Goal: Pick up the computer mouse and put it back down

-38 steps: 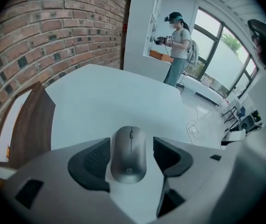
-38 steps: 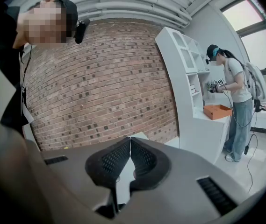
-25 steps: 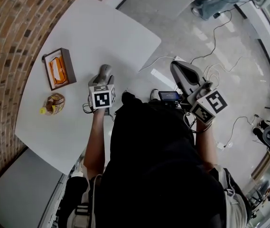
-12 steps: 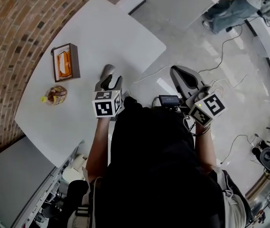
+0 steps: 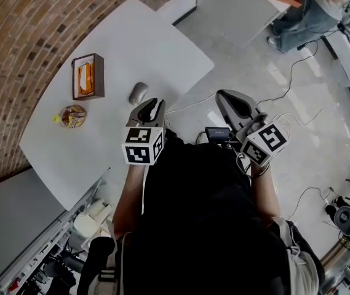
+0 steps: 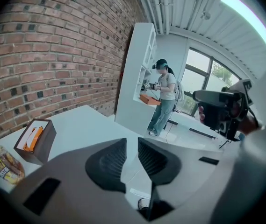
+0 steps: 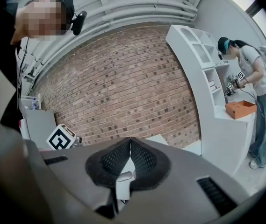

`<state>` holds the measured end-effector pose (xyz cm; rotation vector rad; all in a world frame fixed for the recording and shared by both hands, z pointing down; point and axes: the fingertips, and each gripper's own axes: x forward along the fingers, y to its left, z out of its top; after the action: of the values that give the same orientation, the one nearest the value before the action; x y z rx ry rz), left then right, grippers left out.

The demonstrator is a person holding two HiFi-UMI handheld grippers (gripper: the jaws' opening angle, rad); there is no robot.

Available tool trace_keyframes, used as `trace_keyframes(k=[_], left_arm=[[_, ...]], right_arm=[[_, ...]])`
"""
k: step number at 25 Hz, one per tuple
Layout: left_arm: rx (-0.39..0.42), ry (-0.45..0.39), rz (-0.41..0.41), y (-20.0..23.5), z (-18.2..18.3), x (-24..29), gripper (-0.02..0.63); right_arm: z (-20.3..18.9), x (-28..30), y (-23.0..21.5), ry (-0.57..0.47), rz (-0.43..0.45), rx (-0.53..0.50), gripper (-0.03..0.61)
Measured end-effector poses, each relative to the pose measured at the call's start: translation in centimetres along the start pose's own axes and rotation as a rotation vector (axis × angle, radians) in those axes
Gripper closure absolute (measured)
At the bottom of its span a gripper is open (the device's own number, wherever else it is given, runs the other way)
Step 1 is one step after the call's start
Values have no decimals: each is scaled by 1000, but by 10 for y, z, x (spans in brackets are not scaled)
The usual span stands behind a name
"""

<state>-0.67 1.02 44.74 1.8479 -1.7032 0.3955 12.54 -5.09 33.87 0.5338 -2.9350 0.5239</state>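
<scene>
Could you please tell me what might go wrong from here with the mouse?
The mouse lies near the table edge; a brush from the left gripper beside it could knock it off. That gripper's jaws have just been closing with nothing between them. Loose cables on the floor could snag feet.

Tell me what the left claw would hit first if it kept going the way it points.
The left claw, empty with its jaws just closing, would likely meet the white table near its edge, or the floor just past it; depth is unclear. The mouse lies left of that line.
</scene>
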Motion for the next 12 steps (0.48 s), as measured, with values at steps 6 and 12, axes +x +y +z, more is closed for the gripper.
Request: trace_keyframes(k=[6, 12], left_arm=[[-4, -44, -8, -33, 3, -18, 555], [-4, -80, -13, -58, 5, -34, 577]], right_arm=[[-4, -22, 0, -5, 17, 9, 561], [-12, -44, -2, 5, 23, -2, 560]])
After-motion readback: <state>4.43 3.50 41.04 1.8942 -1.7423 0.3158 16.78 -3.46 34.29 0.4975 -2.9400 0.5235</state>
